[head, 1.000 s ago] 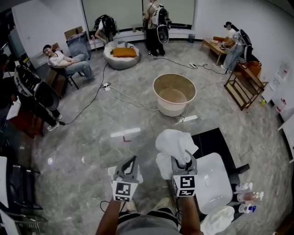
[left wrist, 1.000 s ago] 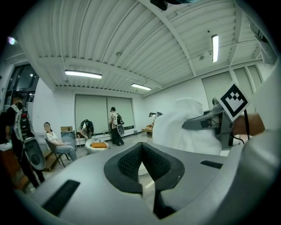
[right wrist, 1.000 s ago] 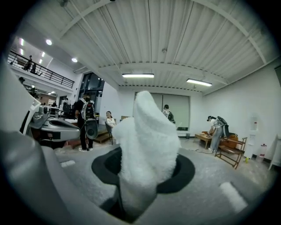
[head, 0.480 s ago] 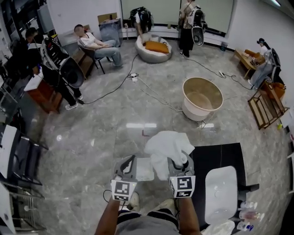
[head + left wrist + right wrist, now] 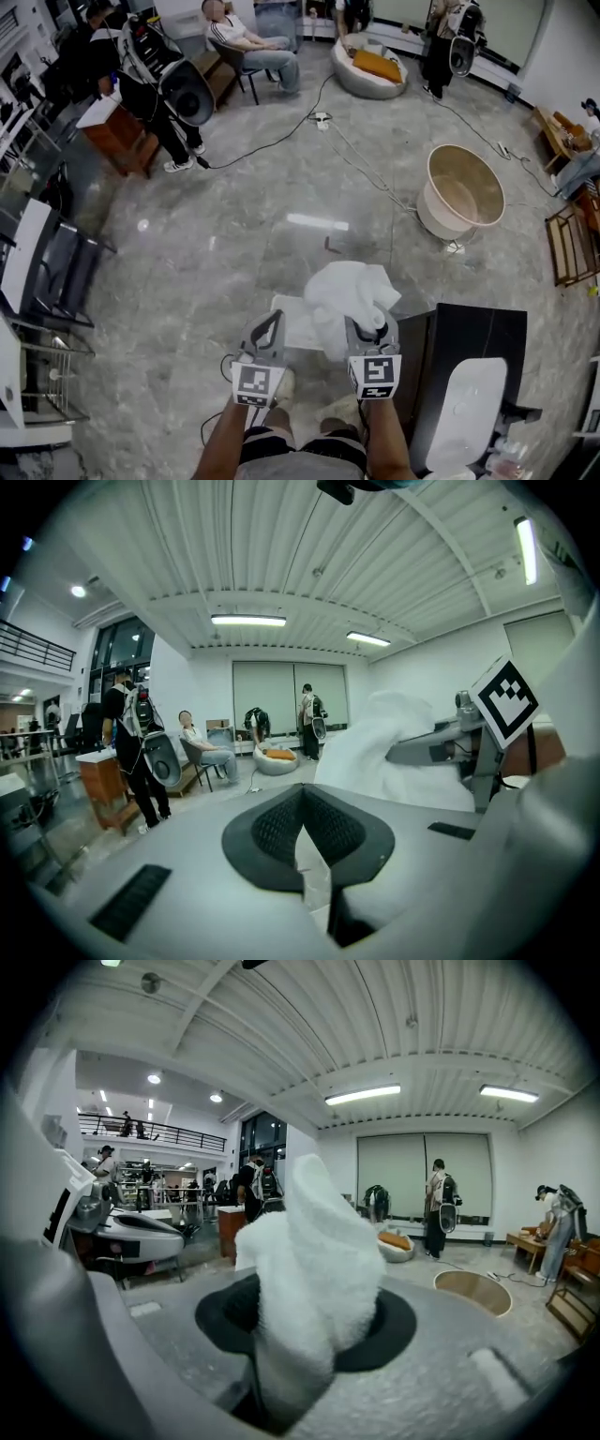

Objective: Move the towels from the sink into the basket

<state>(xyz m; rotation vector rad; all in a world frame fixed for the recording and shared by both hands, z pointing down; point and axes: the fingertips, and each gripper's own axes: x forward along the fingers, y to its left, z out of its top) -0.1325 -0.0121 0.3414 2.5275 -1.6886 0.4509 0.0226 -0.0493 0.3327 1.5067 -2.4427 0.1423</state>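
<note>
My right gripper (image 5: 372, 325) is shut on a bunched white towel (image 5: 346, 290), held up in front of me above the floor; its own view shows the towel (image 5: 314, 1251) wedged between the jaws (image 5: 309, 1321). My left gripper (image 5: 268, 328) stands beside it to the left, shut with nothing held, its pads meeting at the tips (image 5: 302, 794). The left gripper view catches the towel (image 5: 389, 747) and the right gripper (image 5: 450, 750) at right. The white sink (image 5: 472, 414) on its black stand is at the lower right. A round beige tub (image 5: 460, 192) stands on the floor far right.
A pale flat square thing (image 5: 292, 324) lies on the floor under the grippers. Cables (image 5: 366, 169) cross the grey floor. A seated person (image 5: 248, 42), standing people, a wooden cabinet (image 5: 122, 131), dark chairs (image 5: 56, 272) at left and a wooden rack (image 5: 572, 244) at right ring the room.
The head view has swung left: sink and tub slid toward the right edge and the left side of the room came into view. Both grippers keep their pose, the towel still in the right one.
</note>
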